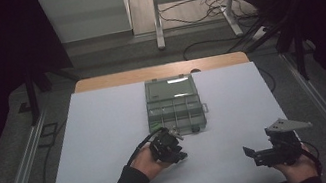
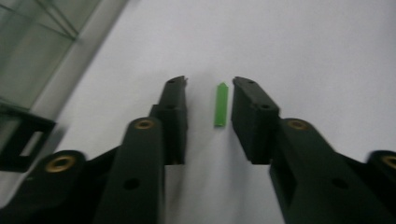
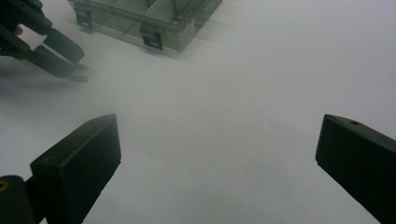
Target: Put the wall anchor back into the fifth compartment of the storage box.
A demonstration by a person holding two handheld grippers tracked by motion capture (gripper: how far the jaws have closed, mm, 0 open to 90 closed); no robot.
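A small green stick-shaped piece [image 2: 221, 105] lies flat on the white table surface between the two black jaws of my left gripper [image 2: 210, 81]. One jaw stands very close to it and a clear gap separates it from the other, so the pads do not press on it. From above, the left gripper [image 1: 181, 155] sits just in front of a clear compartment box [image 1: 174, 104]. My right gripper [image 1: 252, 156] rests low at the near right of the table, open wide with nothing between its jaws [image 3: 219, 135]. Its view also catches the left gripper [image 3: 65, 58] and the green piece [image 3: 78, 78] farther off.
The compartment box [image 3: 154, 18] lies open with its lid folded back toward the far edge, and its black latches face the near side. A white mat [image 1: 107, 132] covers the table. Metal rails run along both sides, and cables lie on the floor beyond.
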